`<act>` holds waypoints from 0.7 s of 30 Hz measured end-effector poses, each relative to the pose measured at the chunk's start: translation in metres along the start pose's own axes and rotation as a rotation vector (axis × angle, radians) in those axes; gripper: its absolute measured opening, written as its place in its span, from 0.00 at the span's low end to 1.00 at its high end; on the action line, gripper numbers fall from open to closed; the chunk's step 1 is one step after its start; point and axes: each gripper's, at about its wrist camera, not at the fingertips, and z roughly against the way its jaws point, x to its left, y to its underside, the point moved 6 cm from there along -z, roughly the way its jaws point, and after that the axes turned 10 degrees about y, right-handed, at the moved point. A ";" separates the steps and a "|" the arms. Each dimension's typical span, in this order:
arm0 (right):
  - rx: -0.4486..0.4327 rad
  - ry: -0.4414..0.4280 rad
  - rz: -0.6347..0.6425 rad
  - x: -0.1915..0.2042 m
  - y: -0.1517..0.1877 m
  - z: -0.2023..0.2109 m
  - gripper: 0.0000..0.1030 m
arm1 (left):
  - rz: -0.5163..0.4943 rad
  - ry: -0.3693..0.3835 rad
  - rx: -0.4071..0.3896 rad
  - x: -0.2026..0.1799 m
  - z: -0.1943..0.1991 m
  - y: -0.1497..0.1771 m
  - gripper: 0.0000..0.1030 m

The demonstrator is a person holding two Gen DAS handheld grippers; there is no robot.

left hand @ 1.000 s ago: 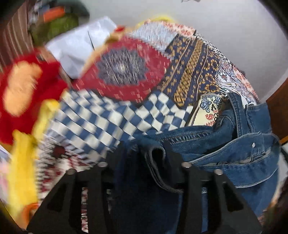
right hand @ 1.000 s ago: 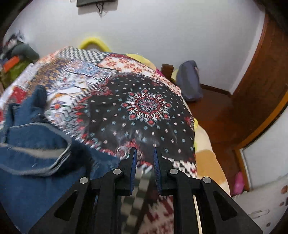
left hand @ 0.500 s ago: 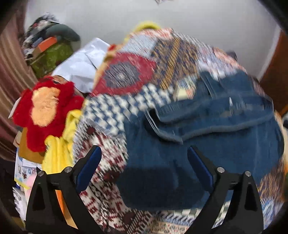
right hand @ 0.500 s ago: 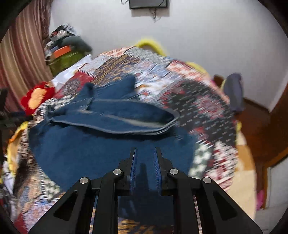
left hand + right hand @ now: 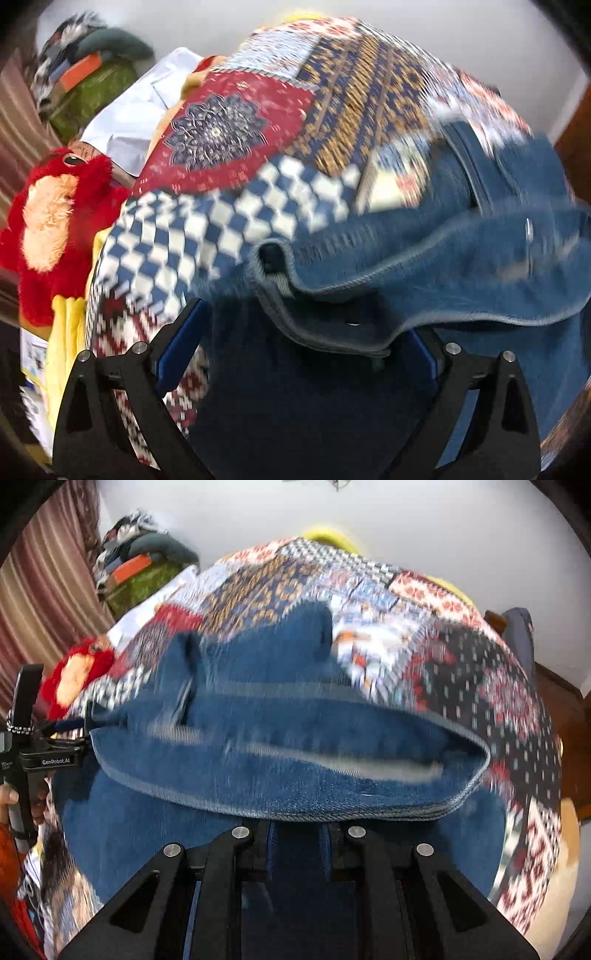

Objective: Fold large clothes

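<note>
While denim garment (image 5: 280, 771) lies bunched on patchwork bedspread (image 5: 258, 122), hem edge folded over near middle of bed, both grippers hang above it, angled down. Left gripper (image 5: 299, 354): jaws spread wide, blue pads either side of denim fold, neither pad pressing cloth. Right gripper (image 5: 297, 845): jaws drawn narrow, nearly together, tips hidden under folded hem, so grip on cloth cannot be told. Red plush toy (image 5: 55, 229) sits at bed's left edge beside yellow fabric (image 5: 64, 332). Pictures motion-blurred.
</note>
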 end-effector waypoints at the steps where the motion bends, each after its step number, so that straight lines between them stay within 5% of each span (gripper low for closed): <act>1: -0.016 -0.003 -0.014 -0.002 -0.009 -0.001 0.14 | 0.021 0.008 -0.015 0.005 0.002 -0.009 0.94; 5: -0.065 0.028 -0.085 -0.016 -0.033 -0.008 0.14 | 0.083 -0.008 -0.089 0.024 0.007 -0.037 0.96; 9: -0.075 0.057 -0.117 -0.019 -0.038 -0.015 0.14 | 0.084 -0.013 -0.039 0.024 -0.007 -0.042 0.99; 14: -0.143 0.150 0.023 0.003 -0.036 0.017 0.14 | 0.026 -0.032 -0.116 0.006 0.025 -0.037 0.99; 21: -0.211 0.098 0.170 0.052 -0.010 0.075 0.14 | -0.023 0.018 -0.200 -0.010 0.084 -0.017 0.99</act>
